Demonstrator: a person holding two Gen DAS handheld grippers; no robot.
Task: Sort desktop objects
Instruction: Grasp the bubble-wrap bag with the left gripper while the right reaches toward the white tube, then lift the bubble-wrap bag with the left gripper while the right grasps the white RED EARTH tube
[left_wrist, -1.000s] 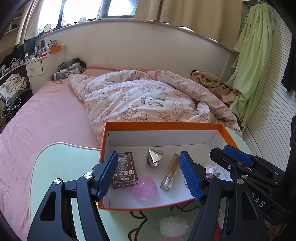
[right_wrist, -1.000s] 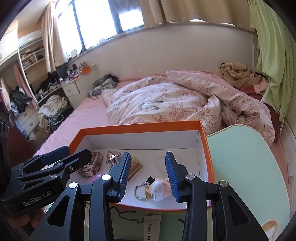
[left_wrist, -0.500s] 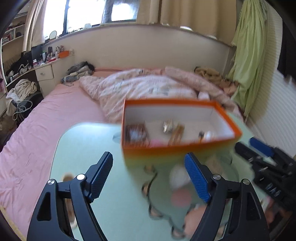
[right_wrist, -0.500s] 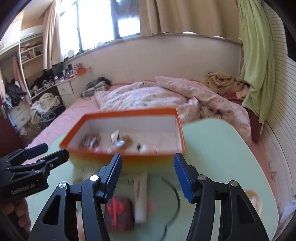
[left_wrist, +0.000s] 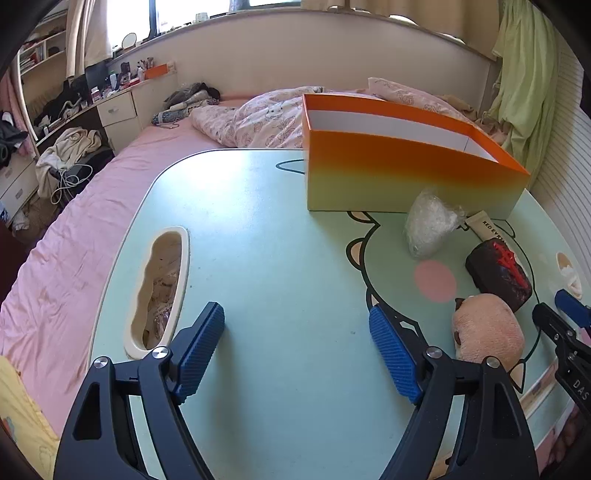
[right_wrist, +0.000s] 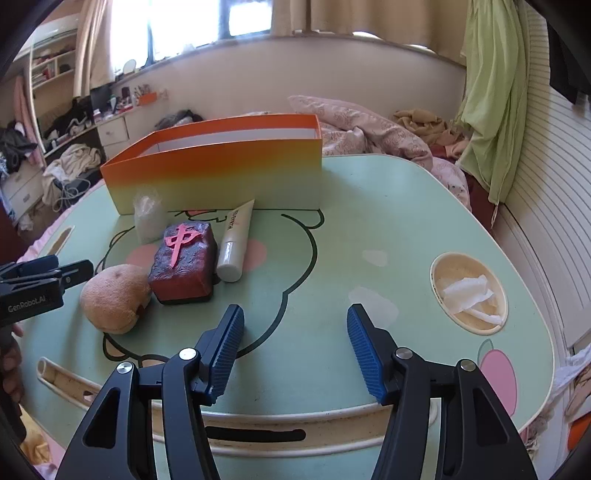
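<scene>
Both claws hovering empty over the green tabletop (right_wrist: 388, 206), sorting items lying loose in front of the orange box (right_wrist: 221, 173).

The left claw (left_wrist: 297, 349) is spreading wider, nothing between its blue pads, bare tabletop beneath it. The right claw (right_wrist: 295, 349) is standing spread, likewise pinching nothing. The orange box is sitting at the far side of the tabletop; its contents are hidden from both views. Just before its near wall, a crumpled clear plastic bag (right_wrist: 147, 216) and a white tube (right_wrist: 236, 240) are lying, the tube's tail touching the box. A dark red mahjong-tile block (right_wrist: 183, 262) is resting beside the tube, and a tan plush toy (right_wrist: 114, 297) is sitting against the block's near corner. White tissue (right_wrist: 469, 295) is lying in the round cup recess (right_wrist: 443, 266).
</scene>
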